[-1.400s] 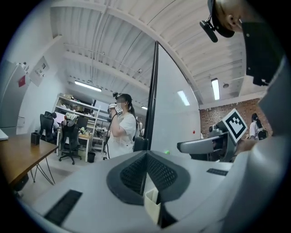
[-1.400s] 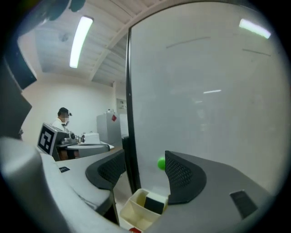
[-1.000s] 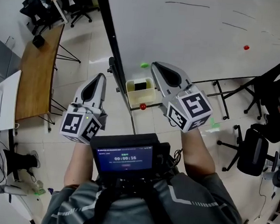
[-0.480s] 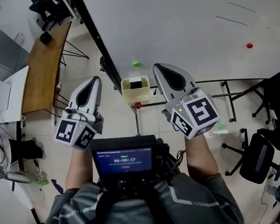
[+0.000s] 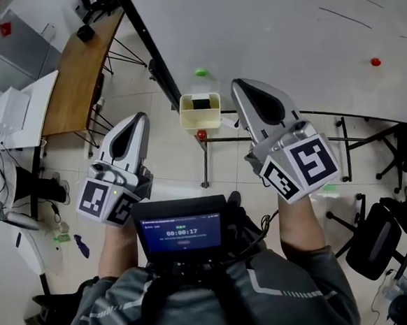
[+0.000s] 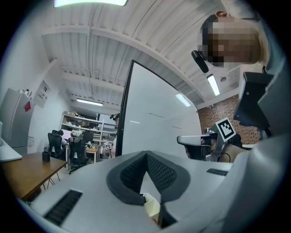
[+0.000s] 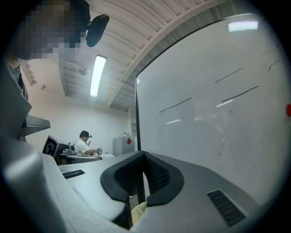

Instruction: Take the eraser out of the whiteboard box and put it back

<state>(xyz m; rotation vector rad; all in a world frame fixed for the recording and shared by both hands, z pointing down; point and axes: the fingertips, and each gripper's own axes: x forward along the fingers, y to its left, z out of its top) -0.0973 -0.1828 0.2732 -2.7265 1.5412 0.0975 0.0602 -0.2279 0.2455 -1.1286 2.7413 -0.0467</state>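
Left tool (image 5: 141, 117): jaws together, empty | Right tool (image 5: 237, 85): jaws together, empty, nearer box | Eraser (image 5: 205, 104): inside whiteboard box (image 5: 190, 119), untouched | Judgement: both tools aimed toward box for approach; extraction not yet begun.

eraser (image 5: 204, 104) in box (image 5: 187, 119); box at whiteboard (image 5: 283, 38) edge; desk (image 5: 81, 71) left.

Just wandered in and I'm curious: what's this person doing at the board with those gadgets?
A person faces a large whiteboard, holding a left gripper and a right gripper out toward it. Both have their fingers closed on nothing. Ahead, a small cream open-topped box sits at the board's lower edge with a dark eraser inside. Neither gripper touches the box yet.
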